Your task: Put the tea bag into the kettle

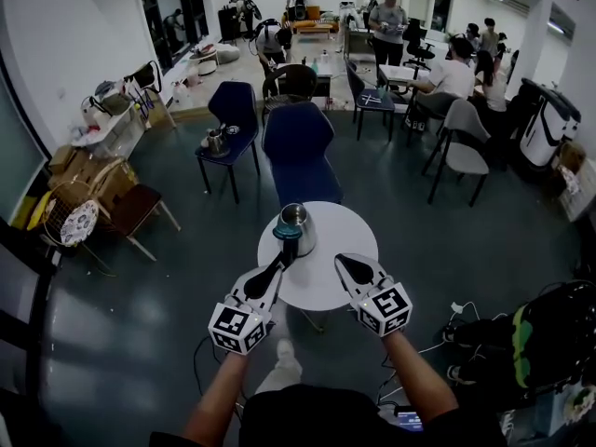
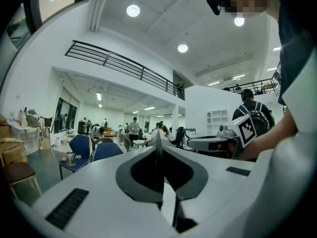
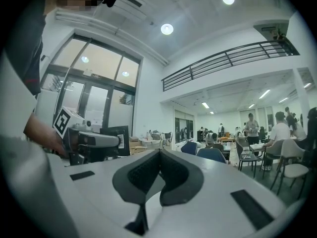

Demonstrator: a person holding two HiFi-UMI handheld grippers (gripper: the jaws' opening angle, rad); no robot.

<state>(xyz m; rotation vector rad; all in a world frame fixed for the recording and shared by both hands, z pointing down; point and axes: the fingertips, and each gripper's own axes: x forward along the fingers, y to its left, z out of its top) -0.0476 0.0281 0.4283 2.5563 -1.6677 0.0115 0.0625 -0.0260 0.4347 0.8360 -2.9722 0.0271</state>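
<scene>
A steel kettle (image 1: 297, 218) with a dark teal part (image 1: 287, 234) at its near side stands at the far edge of a round white table (image 1: 321, 287). My left gripper (image 1: 279, 261) is shut, its tip just short of the kettle's near side, and nothing shows between its jaws (image 2: 157, 135). My right gripper (image 1: 343, 263) hovers over the table to the right of the kettle, also shut and holding nothing (image 3: 159, 153). Both gripper views tilt up at the room and ceiling. No tea bag is visible in any view.
A blue chair (image 1: 298, 147) stands right behind the table, with another blue chair (image 1: 230, 119) carrying a metal pot to its left. Cables and bags (image 1: 540, 343) lie on the floor at the right. People sit at desks (image 1: 456, 77) far back.
</scene>
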